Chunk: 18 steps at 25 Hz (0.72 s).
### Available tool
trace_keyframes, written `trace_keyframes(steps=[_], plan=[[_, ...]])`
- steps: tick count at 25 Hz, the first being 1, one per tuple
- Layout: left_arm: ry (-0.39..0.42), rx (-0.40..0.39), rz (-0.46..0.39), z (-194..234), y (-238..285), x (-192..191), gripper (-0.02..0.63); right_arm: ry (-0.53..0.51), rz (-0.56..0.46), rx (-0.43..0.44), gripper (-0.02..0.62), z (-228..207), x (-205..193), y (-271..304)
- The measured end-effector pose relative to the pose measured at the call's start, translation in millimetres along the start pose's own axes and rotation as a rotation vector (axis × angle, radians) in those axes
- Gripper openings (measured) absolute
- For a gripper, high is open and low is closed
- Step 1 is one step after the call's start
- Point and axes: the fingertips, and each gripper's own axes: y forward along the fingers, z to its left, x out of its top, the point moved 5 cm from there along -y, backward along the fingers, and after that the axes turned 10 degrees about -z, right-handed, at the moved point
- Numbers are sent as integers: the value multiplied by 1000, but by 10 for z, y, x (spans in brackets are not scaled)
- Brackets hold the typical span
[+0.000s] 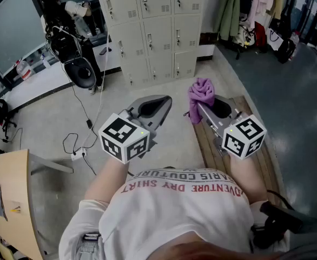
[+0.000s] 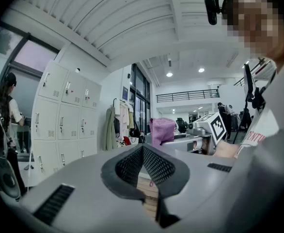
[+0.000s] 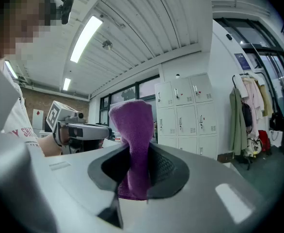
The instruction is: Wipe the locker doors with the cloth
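Cloth in claw, lockers a room away

We are gripping the purple cloth [image 1: 200, 92] in the right gripper [image 1: 200, 106], its jaws pinching one narrow fold while the rest is bunching above the tips. The left gripper [image 1: 164, 103] is riding beside it, jaws pressed together on nothing. The lockers [image 1: 153, 26] are standing well apart from us, across floor where a cable [image 1: 88, 123] is trailing. We are judging the thin hold to be the weak point: a drag across a door could be pulling the fold free, and the door handles [image 1: 149, 41] could be snagging the loose bunch. Walking over, we are also risking a foot in that cable or a knock against the wooden bench [image 1: 208, 145] under the right gripper.
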Motion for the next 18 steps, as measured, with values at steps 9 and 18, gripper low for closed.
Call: trace_keyframes(steps=[9,18], plan=[[15,-2,1,-35,43,34,0,8,-7,1,83,-15,12,-7],[-24,-3,24,43,88,-43,0,59,14,-12,83,-67,-63,8]])
